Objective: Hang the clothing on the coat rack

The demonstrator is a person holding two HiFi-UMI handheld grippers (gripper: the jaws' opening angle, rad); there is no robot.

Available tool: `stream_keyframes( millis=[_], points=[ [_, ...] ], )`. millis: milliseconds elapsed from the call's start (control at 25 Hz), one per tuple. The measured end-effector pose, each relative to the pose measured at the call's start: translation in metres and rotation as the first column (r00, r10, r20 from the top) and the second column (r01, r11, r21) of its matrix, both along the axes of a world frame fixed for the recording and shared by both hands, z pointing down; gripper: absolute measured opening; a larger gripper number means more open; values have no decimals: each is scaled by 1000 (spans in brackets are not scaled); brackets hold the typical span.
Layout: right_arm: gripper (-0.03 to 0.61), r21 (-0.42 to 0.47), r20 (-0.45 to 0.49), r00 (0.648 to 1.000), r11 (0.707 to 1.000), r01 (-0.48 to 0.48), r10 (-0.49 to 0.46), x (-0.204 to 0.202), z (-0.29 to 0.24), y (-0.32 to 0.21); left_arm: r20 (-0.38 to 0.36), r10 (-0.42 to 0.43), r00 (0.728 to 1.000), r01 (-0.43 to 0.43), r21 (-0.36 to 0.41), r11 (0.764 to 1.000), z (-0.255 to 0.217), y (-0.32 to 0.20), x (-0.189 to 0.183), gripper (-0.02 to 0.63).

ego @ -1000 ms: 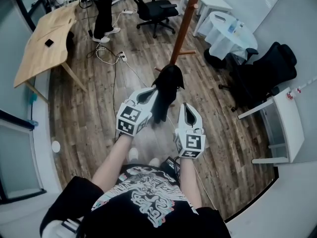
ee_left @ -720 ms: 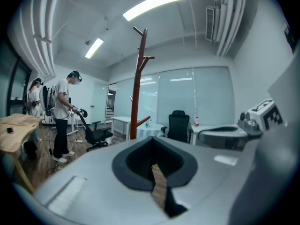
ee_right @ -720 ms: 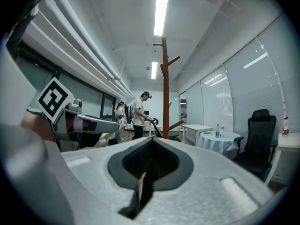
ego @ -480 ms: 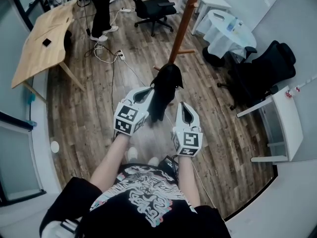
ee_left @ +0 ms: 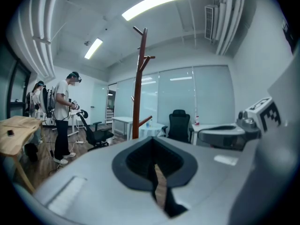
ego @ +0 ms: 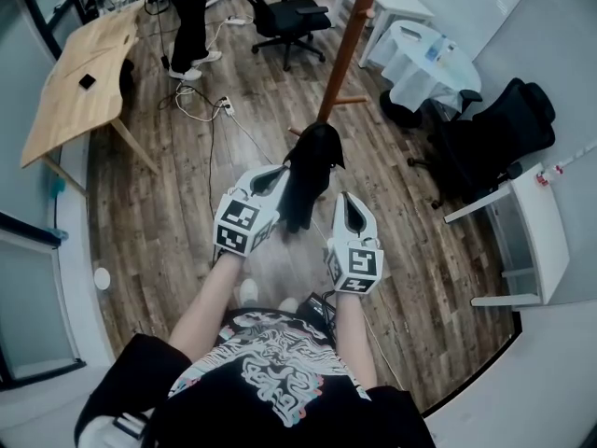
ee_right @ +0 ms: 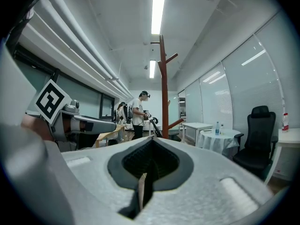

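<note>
Little had shifted in a second: your grippers held mid-room. Plank floor [ego: 187, 213] lay open ahead to the coat rack [ego: 347, 40], with a wooden table [ego: 79, 82] edging the left and a black chair [ego: 494, 138] the right. Your left gripper [ego: 283, 173], jaws together, apparently pinched the black clothing [ego: 312, 161] dangling at its tips. The right gripper [ego: 347, 200], closed on nothing, sat just beside it.

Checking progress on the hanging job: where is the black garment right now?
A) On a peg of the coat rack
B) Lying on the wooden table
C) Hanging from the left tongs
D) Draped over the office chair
C: in the head view the black garment dangles from the tip of the shut left tongs, above the floor and short of the coat rack.
</note>
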State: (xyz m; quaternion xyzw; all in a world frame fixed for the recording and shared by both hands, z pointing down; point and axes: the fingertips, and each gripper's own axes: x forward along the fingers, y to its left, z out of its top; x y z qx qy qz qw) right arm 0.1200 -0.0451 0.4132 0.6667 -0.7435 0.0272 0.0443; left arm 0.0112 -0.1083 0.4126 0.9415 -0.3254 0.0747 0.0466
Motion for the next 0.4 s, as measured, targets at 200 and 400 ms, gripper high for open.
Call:
stream_keyframes(
  millis=[200,400],
  points=[
    [-2,-4,3,1000,1000,-4,4,-3,1,-2,-4,0,1000,0,3,1000,0,-3,-3,-11],
    [-2,-8,4,1000,1000,-3,3,-2,2,-4,-2,1,1000,-1,-4,1000,0,-5,-2,-11]
  ],
)
